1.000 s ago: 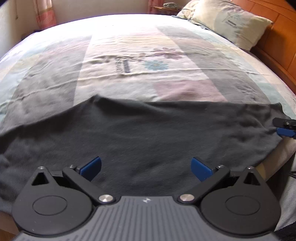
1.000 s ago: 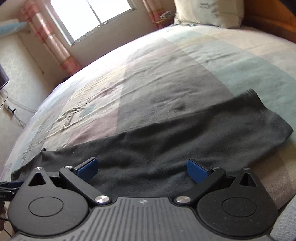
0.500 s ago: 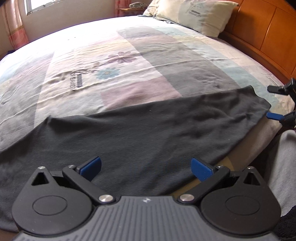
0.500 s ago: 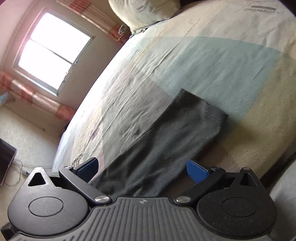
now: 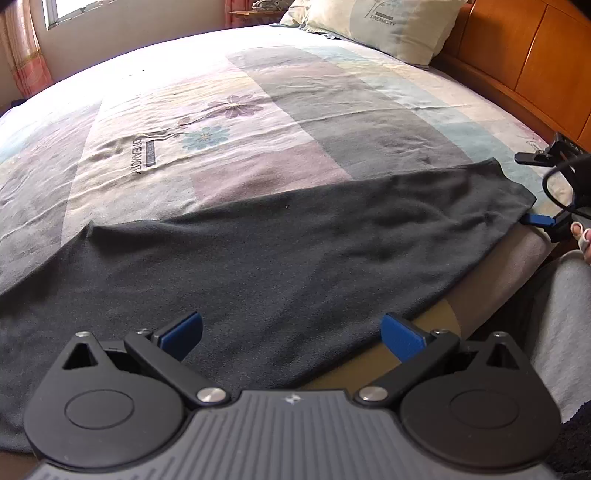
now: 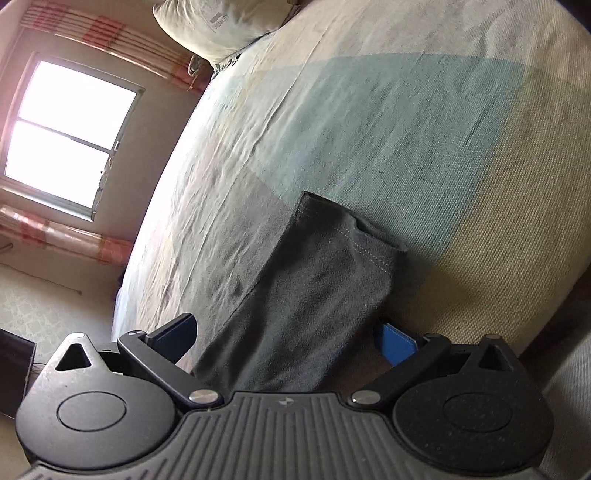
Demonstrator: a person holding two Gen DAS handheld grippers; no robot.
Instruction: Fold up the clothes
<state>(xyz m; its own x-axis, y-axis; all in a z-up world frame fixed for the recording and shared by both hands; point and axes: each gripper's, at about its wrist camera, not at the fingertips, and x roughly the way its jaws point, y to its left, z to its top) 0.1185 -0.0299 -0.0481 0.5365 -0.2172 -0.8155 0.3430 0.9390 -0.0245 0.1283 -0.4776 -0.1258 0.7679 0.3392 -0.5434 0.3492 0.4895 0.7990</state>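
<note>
A home bedroom: a wide bed with a pastel patchwork sheet (image 5: 258,122), cream pillow (image 5: 384,26), orange wooden headboard (image 5: 517,62), curtained window (image 6: 62,140).

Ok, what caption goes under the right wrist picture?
Open right gripper straddles the hemmed end of a dark garment on the bed.

The cream rectangular pillow (image 5: 384,26) at the far right of the bed carries grey print reading "DREAMCITY". The same word "DREAMCITY", turned sideways, is printed in grey on the pastel patchwork bedsheet (image 5: 258,122), left of its flower motifs. The right wrist view's pillow print is too blurred to read.
</note>
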